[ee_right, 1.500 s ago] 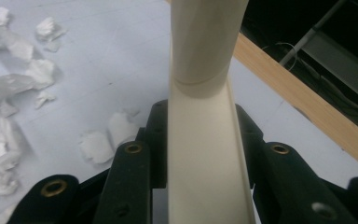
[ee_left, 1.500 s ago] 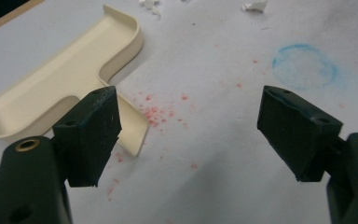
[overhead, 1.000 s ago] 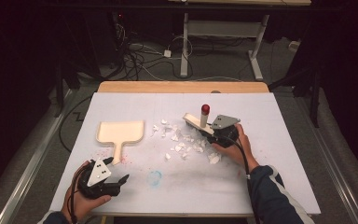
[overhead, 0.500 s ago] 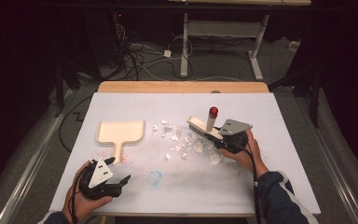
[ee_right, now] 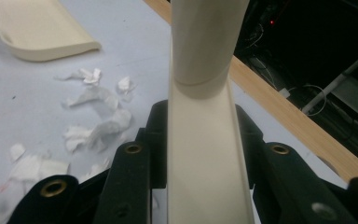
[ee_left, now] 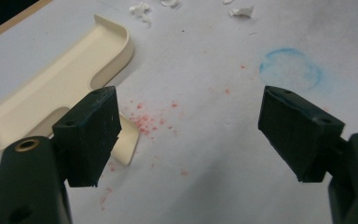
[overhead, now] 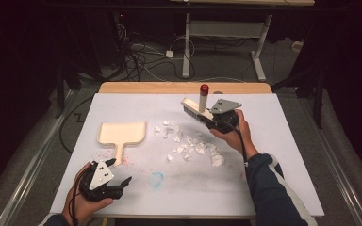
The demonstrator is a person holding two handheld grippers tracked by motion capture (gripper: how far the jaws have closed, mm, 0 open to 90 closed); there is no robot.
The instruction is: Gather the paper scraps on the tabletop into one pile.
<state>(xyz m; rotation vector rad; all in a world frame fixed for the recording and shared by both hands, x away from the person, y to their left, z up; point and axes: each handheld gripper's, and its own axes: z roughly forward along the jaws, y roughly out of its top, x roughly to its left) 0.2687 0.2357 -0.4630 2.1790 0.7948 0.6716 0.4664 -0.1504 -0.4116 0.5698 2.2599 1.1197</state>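
Brush [ee_right: 205, 140] head hidden behind right claw [ee_right: 200, 135]'s grip.

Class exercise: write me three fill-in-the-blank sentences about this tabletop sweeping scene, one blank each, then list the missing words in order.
1. The right hand-held gripper is shut on a cream ____ with a red-tipped handle.
2. The left hand-held gripper has its jaws ____ with nothing between them.
3. The white paper scraps lie between the right hand-held gripper and the cream ____, which lies flat on the table.

Missing words: brush; open; dustpan

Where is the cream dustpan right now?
In the high view the dustpan lies flat on the table's left half, left of the paper scraps, its handle pointing toward the left gripper.
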